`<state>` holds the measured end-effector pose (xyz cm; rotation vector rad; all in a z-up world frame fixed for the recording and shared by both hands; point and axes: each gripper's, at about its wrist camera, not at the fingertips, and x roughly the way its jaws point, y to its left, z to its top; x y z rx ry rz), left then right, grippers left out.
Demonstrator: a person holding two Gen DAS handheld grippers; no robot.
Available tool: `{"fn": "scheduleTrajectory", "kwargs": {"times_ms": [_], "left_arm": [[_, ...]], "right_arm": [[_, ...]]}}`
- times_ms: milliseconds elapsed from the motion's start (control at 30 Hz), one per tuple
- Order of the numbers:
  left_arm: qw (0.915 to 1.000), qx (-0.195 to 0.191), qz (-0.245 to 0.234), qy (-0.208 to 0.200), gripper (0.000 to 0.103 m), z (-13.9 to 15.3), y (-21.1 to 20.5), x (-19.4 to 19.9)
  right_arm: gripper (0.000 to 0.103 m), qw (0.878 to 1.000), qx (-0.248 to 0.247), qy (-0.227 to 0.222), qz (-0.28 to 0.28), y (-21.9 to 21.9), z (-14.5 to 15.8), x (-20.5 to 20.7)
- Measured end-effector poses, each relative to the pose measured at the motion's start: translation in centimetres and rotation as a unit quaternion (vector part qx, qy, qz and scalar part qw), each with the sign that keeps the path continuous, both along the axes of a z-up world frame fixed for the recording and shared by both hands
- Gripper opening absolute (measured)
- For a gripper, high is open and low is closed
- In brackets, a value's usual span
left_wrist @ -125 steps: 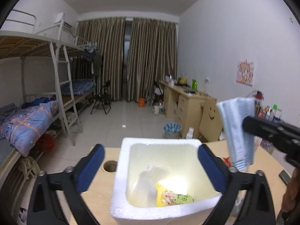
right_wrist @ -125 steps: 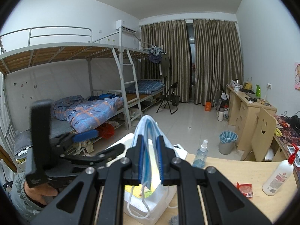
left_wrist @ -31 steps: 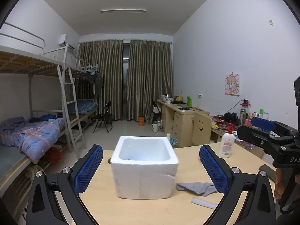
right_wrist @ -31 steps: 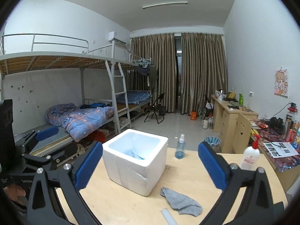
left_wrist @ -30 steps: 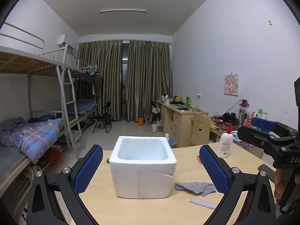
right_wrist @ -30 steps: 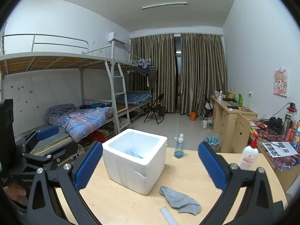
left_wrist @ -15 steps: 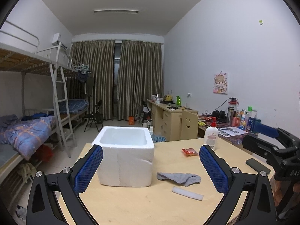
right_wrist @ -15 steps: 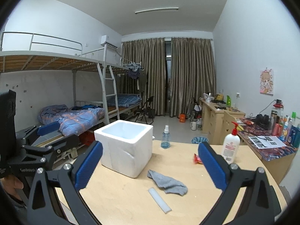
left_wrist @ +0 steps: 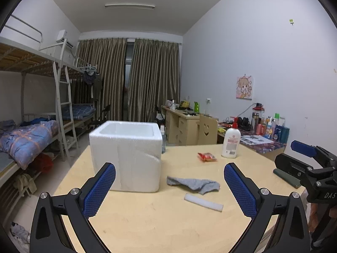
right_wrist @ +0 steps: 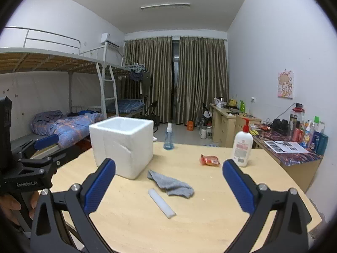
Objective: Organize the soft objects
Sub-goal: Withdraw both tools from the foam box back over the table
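The light wooden table (right_wrist: 189, 221) holds a white foam box (right_wrist: 123, 145), a grey cloth (right_wrist: 170, 183), a white foam stick (right_wrist: 161, 203), a red snack packet (right_wrist: 209, 160), a white pump bottle (right_wrist: 242, 145) and a blue spray bottle (right_wrist: 168, 137).

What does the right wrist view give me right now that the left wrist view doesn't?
Only the right wrist view shows the blue spray bottle in full and the open left gripper beside the box. Only the left wrist view shows the dark phone at the table edge and the right gripper. Both show the foam box, grey cloth, white foam strip, red snack packet and lotion bottle.
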<state>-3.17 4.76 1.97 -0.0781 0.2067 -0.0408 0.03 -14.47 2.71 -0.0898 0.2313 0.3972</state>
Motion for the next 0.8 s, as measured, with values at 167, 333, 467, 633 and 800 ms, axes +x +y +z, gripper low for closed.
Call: {"fn": "scheduleTrajectory", "kwargs": {"times_ms": [167, 333, 467, 633, 800], "left_arm": [[0.9998, -0.003, -0.008, 0.017, 0.103, -1.8, -0.2, 0.7], [0.9995, -0.002, -0.016, 0.028, 0.103, -3.4, -0.4, 1.1], [0.9992, 0.006, -0.023, 0.033, 0.103, -4.4, -1.0, 1.3], [0.9989, 0.018, -0.029, 0.032, 0.103, -5.3, -1.6, 1.5], [0.9977, 0.016, -0.043, 0.05, 0.103, -5.9, -2.1, 2.5]], "right_arm": [[0.103, 1.0, -0.002, 0.018, 0.002, -0.4, -1.5, 0.2], [0.103, 0.999, -0.007, 0.03, 0.006, -0.5, -3.1, 0.7], [0.103, 0.999, -0.006, 0.039, 0.009, -0.6, -4.0, 0.9], [0.103, 0.999, -0.005, 0.05, 0.009, -0.9, -4.5, 1.1], [0.103, 0.999, -0.006, 0.051, 0.004, -1.4, -4.5, 1.3]]}}
